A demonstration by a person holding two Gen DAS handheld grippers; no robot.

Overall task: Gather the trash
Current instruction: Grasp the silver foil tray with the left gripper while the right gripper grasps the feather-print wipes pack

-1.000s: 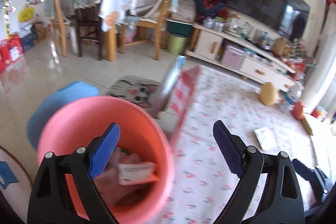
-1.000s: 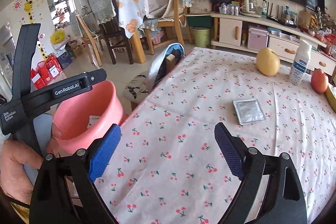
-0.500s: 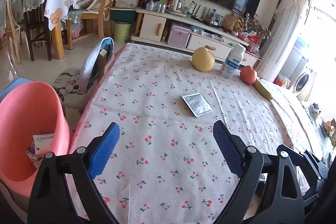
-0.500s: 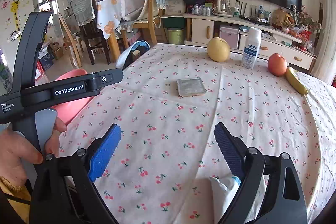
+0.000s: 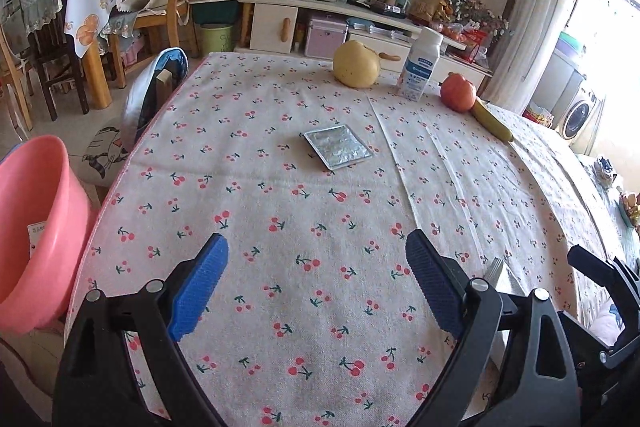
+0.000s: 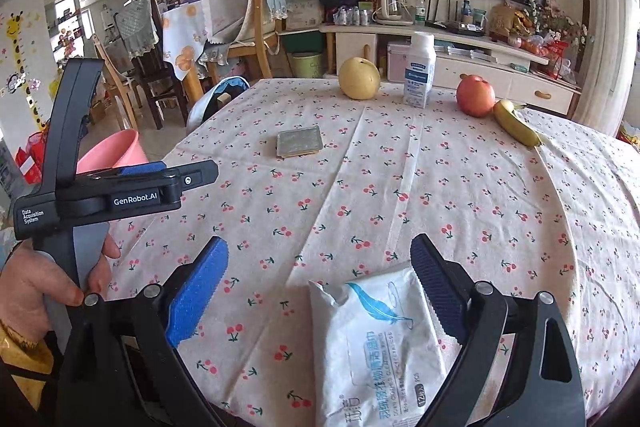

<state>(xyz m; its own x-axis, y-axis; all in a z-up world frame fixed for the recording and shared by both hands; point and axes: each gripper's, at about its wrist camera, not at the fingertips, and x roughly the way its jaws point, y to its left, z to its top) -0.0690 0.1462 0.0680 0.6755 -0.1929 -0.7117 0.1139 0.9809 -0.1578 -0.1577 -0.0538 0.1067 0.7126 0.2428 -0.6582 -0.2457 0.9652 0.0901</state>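
Two pieces of trash lie before us, a flat silver foil packet mid-table and a torn white wipes pack between our right gripper's spread jaws, and with our left gripper equally wide and empty, we risk sliding the limp pack across the cherry-print tablecloth instead of pinching it for the pink plastic bucket.

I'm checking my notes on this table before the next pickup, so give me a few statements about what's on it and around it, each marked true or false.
1. The flat silver foil packet lies alone mid-table on the cherry-print tablecloth. True.
2. The white wet-wipe pack with a blue feather is clamped in the right gripper. False: the jaws stand open and the pack lies on the cloth.
3. The pink plastic bucket stands on the table. False: it sits off the table's left edge.
4. The yellow banana lies beside the red apple. True.
5. The left gripper holds nothing. True.
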